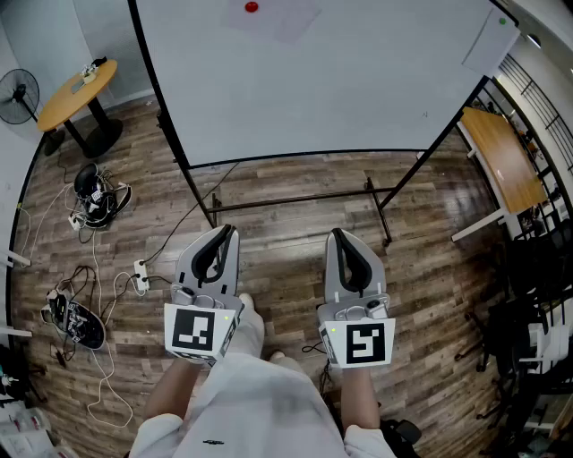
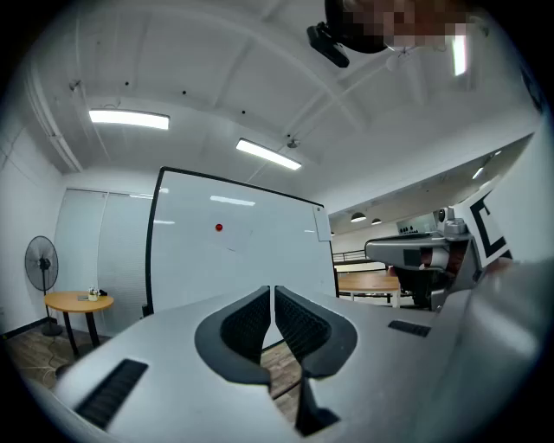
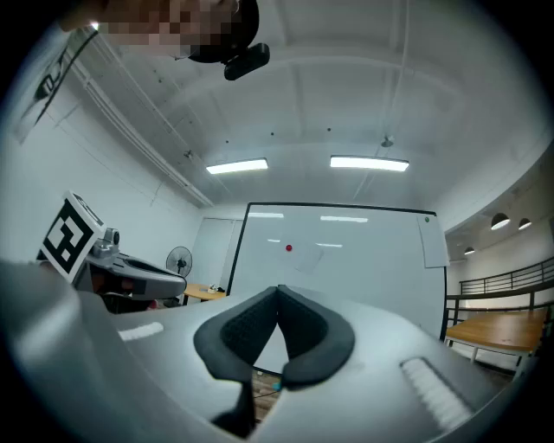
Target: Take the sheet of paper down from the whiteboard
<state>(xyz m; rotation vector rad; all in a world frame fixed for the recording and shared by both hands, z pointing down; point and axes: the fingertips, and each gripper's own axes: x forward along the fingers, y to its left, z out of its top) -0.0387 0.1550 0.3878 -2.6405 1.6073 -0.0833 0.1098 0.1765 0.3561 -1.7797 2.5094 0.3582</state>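
A big whiteboard [image 1: 331,80] on a black stand fills the far side of the room. A red magnet [image 1: 251,7] pins a pale, tilted sheet of paper [image 1: 288,20] near its top; the paper [image 3: 322,256] looks faint in the right gripper view and hangs under the magnet [image 2: 218,227] in the left gripper view. Both grippers are held side by side, well short of the board, pointing at it. My left gripper [image 1: 229,233] has its jaws almost touching, with nothing between them. My right gripper [image 1: 337,234] is shut and empty.
A second sheet [image 1: 491,40] under a green magnet [image 1: 503,20] hangs at the board's upper right corner. The stand's crossbar and legs [image 1: 295,201] sit on the wood floor. A round table [image 1: 79,91], a fan [image 1: 18,94], cables and shoes [image 1: 94,201] lie left; a desk [image 1: 503,156] stands right.
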